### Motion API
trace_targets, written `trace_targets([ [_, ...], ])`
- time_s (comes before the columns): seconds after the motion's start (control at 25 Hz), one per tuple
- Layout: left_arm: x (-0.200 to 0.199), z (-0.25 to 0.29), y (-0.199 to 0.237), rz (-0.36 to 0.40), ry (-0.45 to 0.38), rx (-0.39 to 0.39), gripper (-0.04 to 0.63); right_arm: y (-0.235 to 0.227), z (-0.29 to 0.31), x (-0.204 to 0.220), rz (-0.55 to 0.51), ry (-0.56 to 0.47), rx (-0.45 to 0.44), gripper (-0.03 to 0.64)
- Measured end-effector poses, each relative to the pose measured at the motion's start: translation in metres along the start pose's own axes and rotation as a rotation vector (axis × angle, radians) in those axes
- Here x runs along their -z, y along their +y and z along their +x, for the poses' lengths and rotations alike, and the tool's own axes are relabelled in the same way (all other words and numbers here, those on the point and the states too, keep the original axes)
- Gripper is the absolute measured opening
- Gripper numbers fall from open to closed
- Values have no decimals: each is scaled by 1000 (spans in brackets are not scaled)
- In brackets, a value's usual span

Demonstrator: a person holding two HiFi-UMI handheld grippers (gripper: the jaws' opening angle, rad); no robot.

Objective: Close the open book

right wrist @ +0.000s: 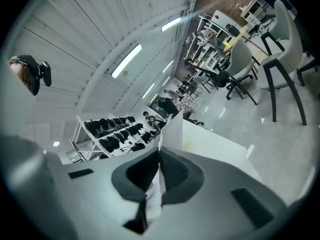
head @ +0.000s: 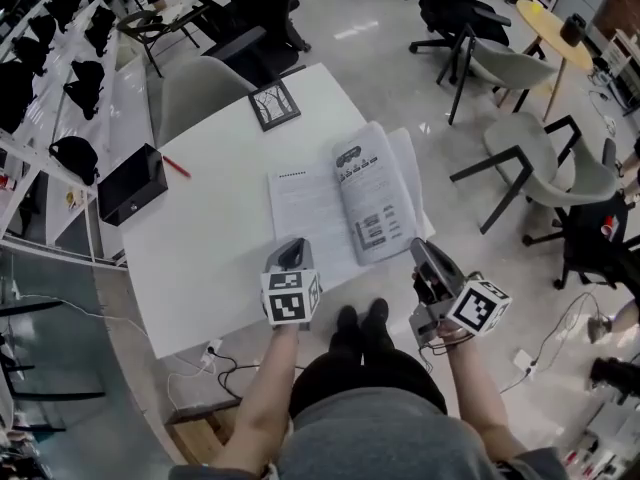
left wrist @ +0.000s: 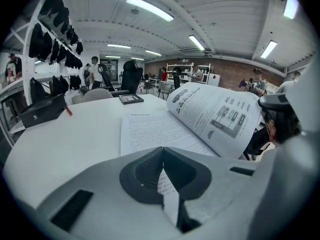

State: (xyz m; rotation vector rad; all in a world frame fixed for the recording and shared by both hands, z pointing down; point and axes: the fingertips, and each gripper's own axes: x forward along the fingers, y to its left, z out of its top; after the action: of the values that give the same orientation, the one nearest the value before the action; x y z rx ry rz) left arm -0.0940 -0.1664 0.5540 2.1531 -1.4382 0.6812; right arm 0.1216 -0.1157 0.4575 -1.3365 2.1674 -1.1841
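**Right gripper** [head: 418, 246]: the jaws are closed on the outer edge of the book's right-hand leaves. In the right gripper view the white paper [right wrist: 175, 129] runs up from between the pads.

**Left gripper** [head: 292, 250]: the jaws are together at the tips and sit at the near edge of the left-hand page. Print shows through the gap behind the tips. Whether that page edge is pinched cannot be determined.

**Task item:** the open white paperback book [head: 310, 208] lies on the white rectangular table [head: 200, 248], close to the person's edge. Its left page is flat. The right-hand leaves [head: 372, 193] are raised and bowed over toward the spine.

**Step in hand, as judged:** the fold-over is under way and the book is not yet closed.

**Next move, as judged:**
- Carry the held leaves in an arc across the spine and down onto the left page.
- Clear the left gripper from that page before the leaves land.
- Release the leaves once they lie flat.
- Thin paper may buckle, or loose leaves may slip out.

**Also present:** a black box [head: 132, 183], a red pen [head: 176, 166] and a dark-framed picture [head: 274, 104] lie well apart from the book.
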Motion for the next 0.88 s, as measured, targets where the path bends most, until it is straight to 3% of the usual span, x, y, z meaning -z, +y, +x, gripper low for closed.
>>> trace_targets([
  [0.36,15,-14,18,-54,5,-31,6,34,19,11,-105,72,-81,12],
  [0.88,35,-30,34,-105,16,-59,6,69,52,41,-166,188,-190,12],
])
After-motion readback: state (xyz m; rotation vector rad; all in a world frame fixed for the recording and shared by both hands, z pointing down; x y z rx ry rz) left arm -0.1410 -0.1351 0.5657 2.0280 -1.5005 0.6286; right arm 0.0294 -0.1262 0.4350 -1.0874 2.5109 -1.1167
